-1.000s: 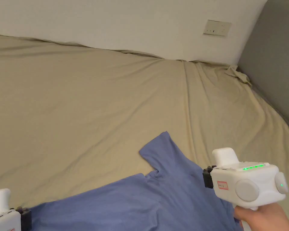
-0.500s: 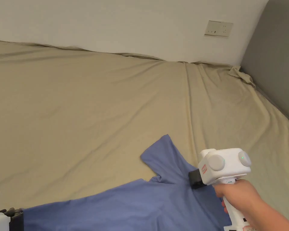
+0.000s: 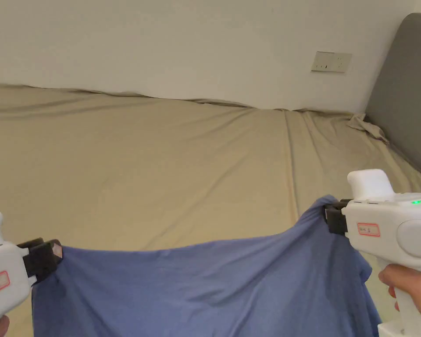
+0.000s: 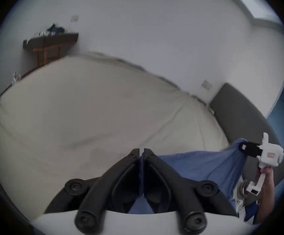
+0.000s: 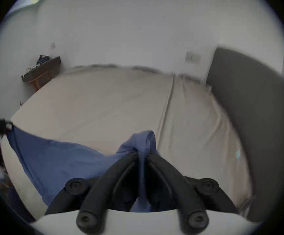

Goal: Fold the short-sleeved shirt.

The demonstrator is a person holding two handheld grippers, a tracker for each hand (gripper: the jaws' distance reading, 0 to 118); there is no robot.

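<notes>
Hanging between the two grippers, the blue shirt (image 3: 205, 285) is stretched above the near edge of the bed (image 3: 161, 166), its top edge sagging in the middle. Left gripper (image 3: 56, 252) has its jaws pressed together on one end of the cloth; right gripper (image 3: 328, 217) pinches a bunched end nearer the grey headboard (image 3: 402, 109). A hand (image 3: 409, 287) grips the right handle.
</notes>
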